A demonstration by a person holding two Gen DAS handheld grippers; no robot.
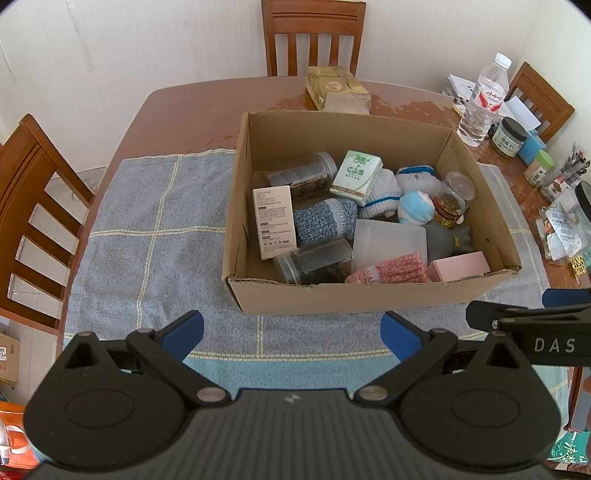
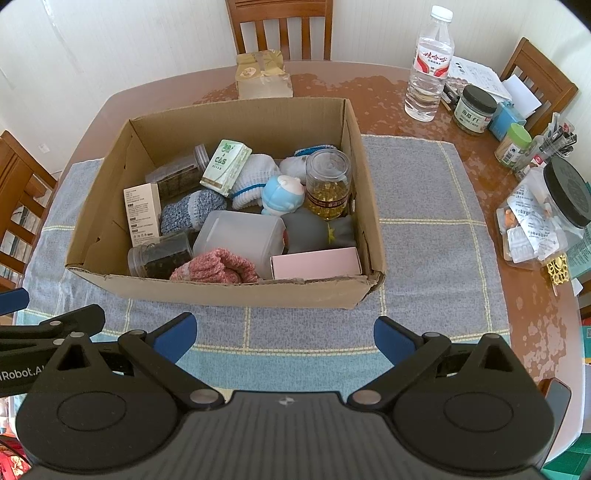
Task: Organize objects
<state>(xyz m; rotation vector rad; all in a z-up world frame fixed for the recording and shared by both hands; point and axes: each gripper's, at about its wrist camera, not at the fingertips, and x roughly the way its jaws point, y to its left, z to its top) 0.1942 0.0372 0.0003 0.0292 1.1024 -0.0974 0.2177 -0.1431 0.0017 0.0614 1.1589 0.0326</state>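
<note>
An open cardboard box (image 1: 332,295) (image 2: 221,291) stands on a blue checked cloth (image 1: 147,236) (image 2: 424,221). Inside lie two dark jars (image 1: 314,258), a white carton (image 1: 275,221), a green C&S tissue pack (image 2: 225,166), rolled socks (image 2: 214,267), a blue toy figure (image 2: 282,194), a jar of yellow capsules (image 2: 328,188), a frosted plastic container (image 2: 240,236) and a pink box (image 2: 316,262). My left gripper (image 1: 291,332) is open and empty just in front of the box. My right gripper (image 2: 284,332) is open and empty, also in front of it.
A gold tissue pack (image 1: 336,88) lies behind the box. At the table's right side stand a water bottle (image 2: 428,62), jars (image 2: 474,109), a pen holder (image 2: 554,140) and a black-lidded container (image 2: 546,214). Wooden chairs (image 1: 33,221) (image 2: 280,26) surround the table.
</note>
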